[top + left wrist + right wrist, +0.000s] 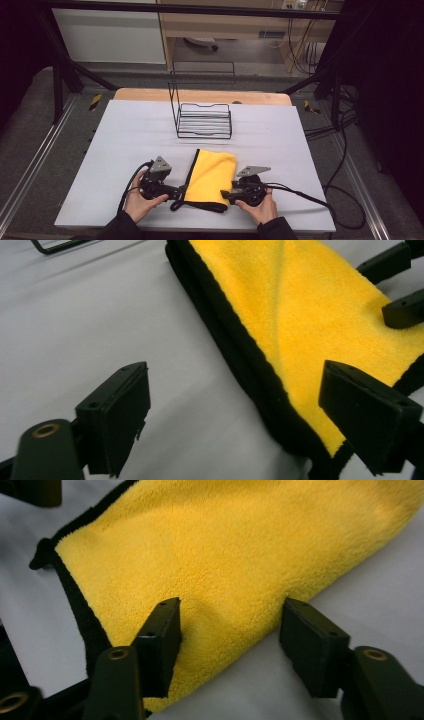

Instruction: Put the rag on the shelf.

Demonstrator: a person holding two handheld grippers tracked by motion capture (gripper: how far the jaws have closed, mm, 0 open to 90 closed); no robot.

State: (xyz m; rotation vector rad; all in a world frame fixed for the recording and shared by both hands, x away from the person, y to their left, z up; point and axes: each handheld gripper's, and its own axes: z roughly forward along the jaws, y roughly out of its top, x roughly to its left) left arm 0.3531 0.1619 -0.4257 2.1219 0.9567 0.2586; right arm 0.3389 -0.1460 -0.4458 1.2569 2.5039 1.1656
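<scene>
Yellow cloth (pixel 212 177) flat | left gripper (pixel 235 415) released | right gripper (pixel 230 640) released astride its edge | high view: wire rack (pixel 204 120)

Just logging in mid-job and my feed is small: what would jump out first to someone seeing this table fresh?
The folded yellow plush cloth with black edging lies near the front of the pale grey table. An open claw sits at each of its near corners: the left claw at the black-edged side and the right claw straddling the cloth's other side. Behind the cloth stands a black wire rack.
</scene>
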